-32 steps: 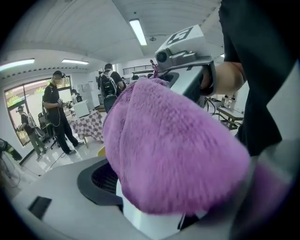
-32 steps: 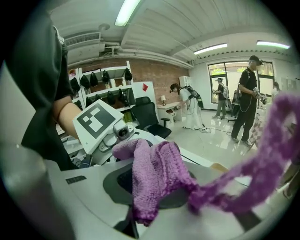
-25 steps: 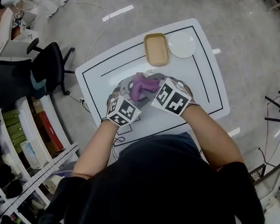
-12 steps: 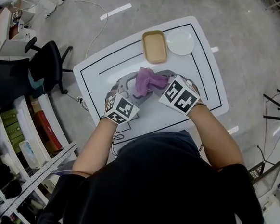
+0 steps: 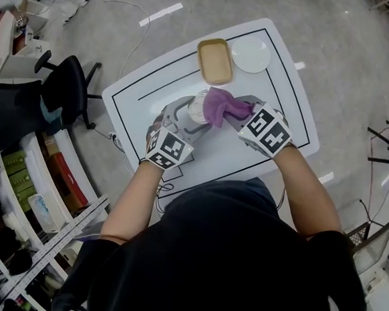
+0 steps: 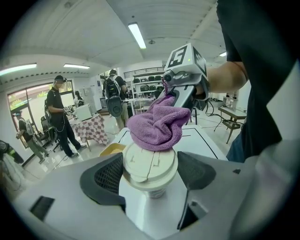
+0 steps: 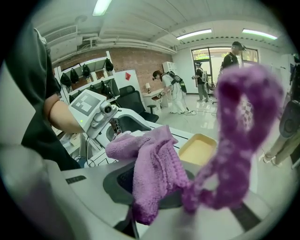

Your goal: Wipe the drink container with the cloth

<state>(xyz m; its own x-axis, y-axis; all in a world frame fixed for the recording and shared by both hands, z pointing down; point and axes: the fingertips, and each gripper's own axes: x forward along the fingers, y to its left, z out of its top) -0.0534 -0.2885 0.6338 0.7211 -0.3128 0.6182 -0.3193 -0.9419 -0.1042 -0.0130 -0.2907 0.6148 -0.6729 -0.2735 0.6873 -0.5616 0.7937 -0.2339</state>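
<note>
- The person bends over a white worktop [image 5: 288, 112] marked with a black outline, a gripper in each hand.
- The left gripper [image 6: 151, 182] is clamped on the drink container [image 5: 197, 107], a pale cup with a cream lid. The dark pads [image 6: 104, 174] sit on either side of it, just under the lid rim.
- The lid faces back towards the left gripper's own camera. I can't tell whether the cup's base touches the worktop.
- The right gripper [image 7: 161, 199] is closed on the purple cloth [image 5: 225, 107], with a thick fold pinched between its jaws and a loose end flopping close to its camera.
- The cloth is bunched on top of the lid, at the edge farther from the left hand, and covers part of it.
- The two grippers meet over the middle of the worktop, the right one reaching in from the right side with its marker cube [image 5: 270, 130] turned upward.
- Beyond them, at the far edge, a tan tray [image 5: 214, 61] lies just beside a white plate [image 5: 250, 54]. Both are apart from the cup.
- A black office chair [image 5: 71, 88] stands on the floor off the worktop's left end.
- Several people [image 6: 58, 117] stand about in the room behind.
</note>
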